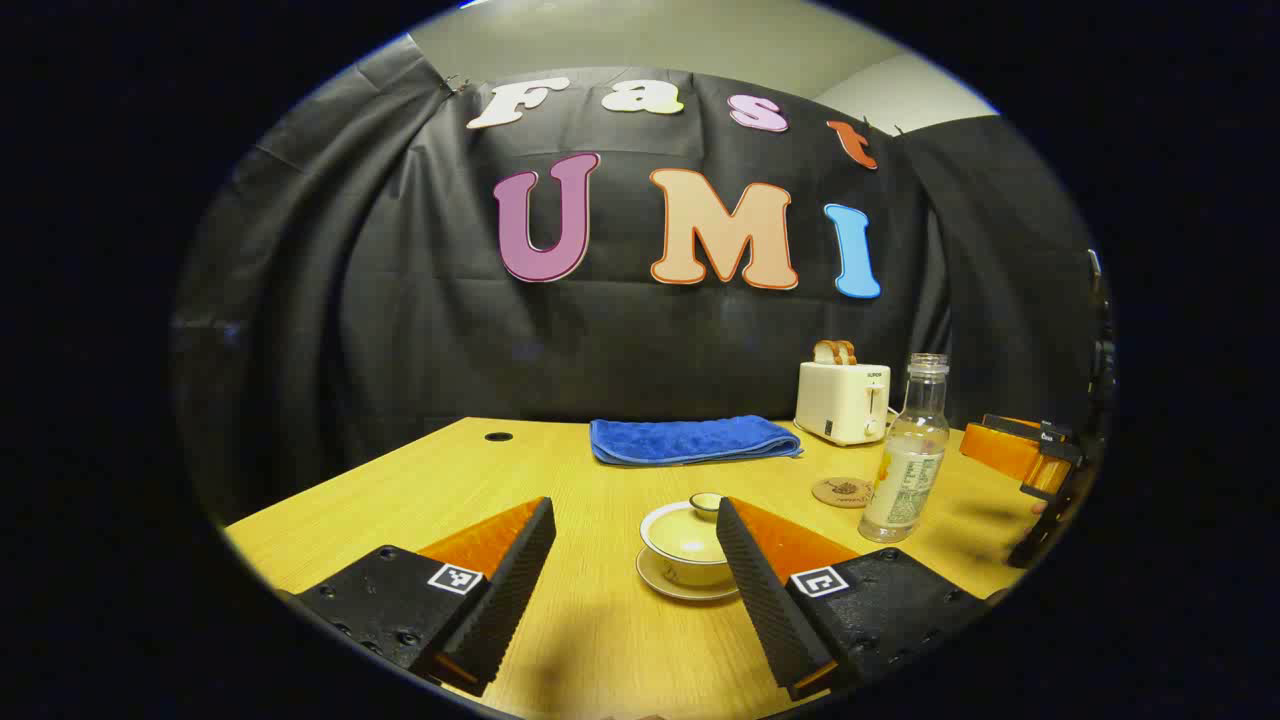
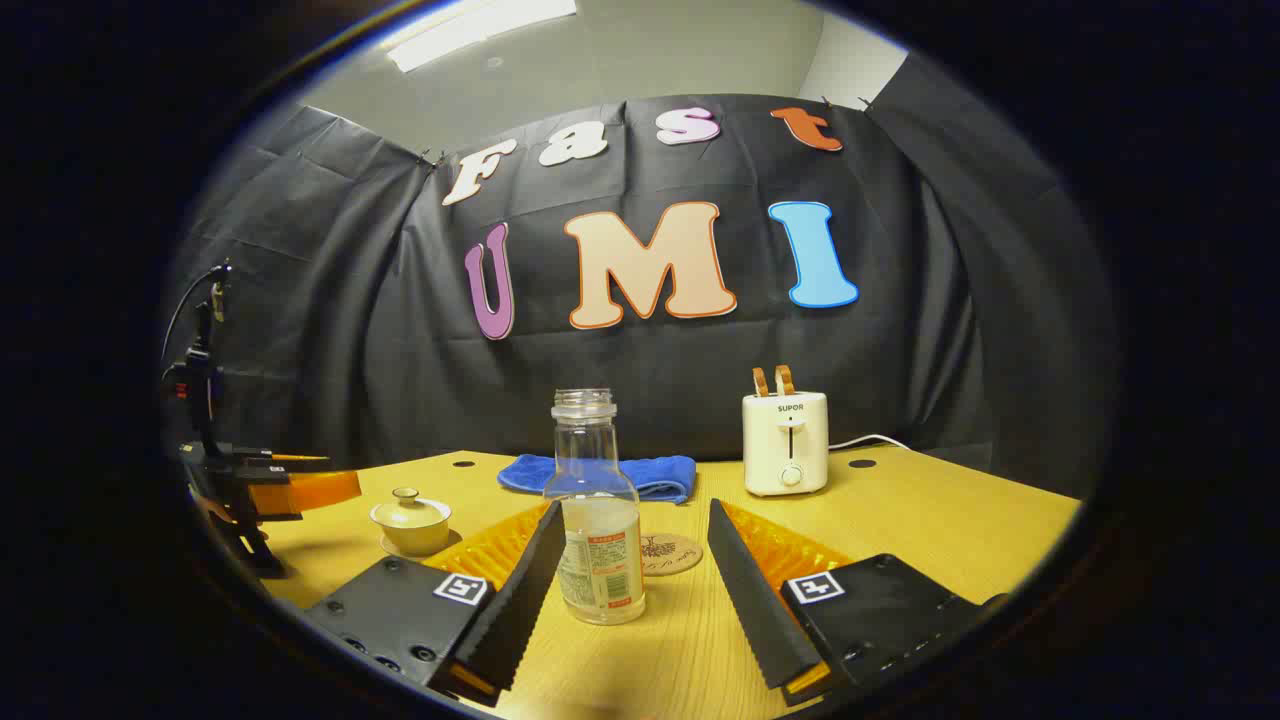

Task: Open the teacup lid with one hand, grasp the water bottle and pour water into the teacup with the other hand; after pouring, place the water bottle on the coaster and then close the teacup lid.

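Standing at about one o'clock of the left gripper (image 1: 636, 560), the lidded teacup (image 1: 688, 545) is being framed by widely spread fingers, nothing pinched. The bottle (image 2: 598, 520) is being lined up at twelve o'clock between the right gripper's (image 2: 632, 575) equally spread fingers, the coaster (image 2: 668, 553) just behind it. The uncapped bottle is likely being put at risk of tipping if one finger is brought in first.

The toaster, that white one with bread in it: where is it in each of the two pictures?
Left gripper view: the toaster stands right of centre at the table's back, behind the water bottle.
Right gripper view: it stands right of centre, behind the bottle.
Shared landmark: the blue towel to its left.
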The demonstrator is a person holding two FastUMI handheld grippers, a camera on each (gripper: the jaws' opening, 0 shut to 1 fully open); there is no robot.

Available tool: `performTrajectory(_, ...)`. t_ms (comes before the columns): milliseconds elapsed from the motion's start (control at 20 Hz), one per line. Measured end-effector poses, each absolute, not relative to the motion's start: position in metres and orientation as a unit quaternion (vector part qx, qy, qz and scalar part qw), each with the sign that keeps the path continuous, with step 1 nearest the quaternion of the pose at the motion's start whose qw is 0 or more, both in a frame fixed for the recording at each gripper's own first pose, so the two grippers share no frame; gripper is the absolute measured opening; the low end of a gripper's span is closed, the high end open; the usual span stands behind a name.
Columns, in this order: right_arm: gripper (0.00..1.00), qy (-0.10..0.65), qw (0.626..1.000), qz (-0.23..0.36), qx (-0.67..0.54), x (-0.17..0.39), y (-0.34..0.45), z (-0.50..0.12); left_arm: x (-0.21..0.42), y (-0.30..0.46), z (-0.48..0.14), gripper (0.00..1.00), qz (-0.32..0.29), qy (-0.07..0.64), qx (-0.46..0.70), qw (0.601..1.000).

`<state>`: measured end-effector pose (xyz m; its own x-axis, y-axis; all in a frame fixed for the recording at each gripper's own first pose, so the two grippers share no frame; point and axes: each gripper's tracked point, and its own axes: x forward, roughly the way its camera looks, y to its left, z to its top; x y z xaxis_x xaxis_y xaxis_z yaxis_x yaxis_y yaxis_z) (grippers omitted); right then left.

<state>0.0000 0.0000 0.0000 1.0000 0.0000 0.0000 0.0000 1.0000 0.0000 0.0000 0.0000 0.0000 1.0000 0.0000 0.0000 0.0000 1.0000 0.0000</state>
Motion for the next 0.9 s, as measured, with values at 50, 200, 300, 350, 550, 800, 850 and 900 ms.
performTrajectory(50,0.92,0.003,1.0,0.0,-0.001,0.001,-0.001,-0.001,0.0,-0.001,0.0,0.95,0.0,-0.001,0.001,1.0)
performTrajectory(200,0.92,0.005,1.0,0.001,0.0,0.001,0.002,-0.001,0.001,-0.001,0.0,0.95,-0.002,-0.003,0.002,1.0)
performTrajectory(300,0.92,0.008,1.0,0.0,-0.003,0.001,0.003,-0.003,0.001,-0.001,-0.001,0.95,-0.001,-0.002,0.002,1.0)
performTrajectory(350,0.92,0.01,1.0,0.0,-0.004,0.002,0.004,-0.004,0.0,-0.001,-0.002,0.95,-0.001,-0.001,0.003,1.0)
performTrajectory(550,0.92,0.02,1.0,0.001,-0.008,0.002,0.006,-0.009,0.002,-0.001,-0.006,0.95,-0.001,0.003,0.003,1.0)
performTrajectory(800,0.93,0.026,1.0,-0.003,-0.015,0.004,0.007,-0.012,0.002,0.001,-0.006,0.95,0.003,0.004,0.003,1.0)
performTrajectory(850,0.92,0.027,1.0,-0.003,-0.015,0.003,0.007,-0.012,0.001,0.003,-0.007,0.95,0.005,0.004,0.003,1.0)
performTrajectory(900,0.92,0.028,0.999,-0.004,-0.014,0.003,0.006,-0.013,0.002,0.003,-0.007,0.95,0.006,0.003,0.003,1.0)
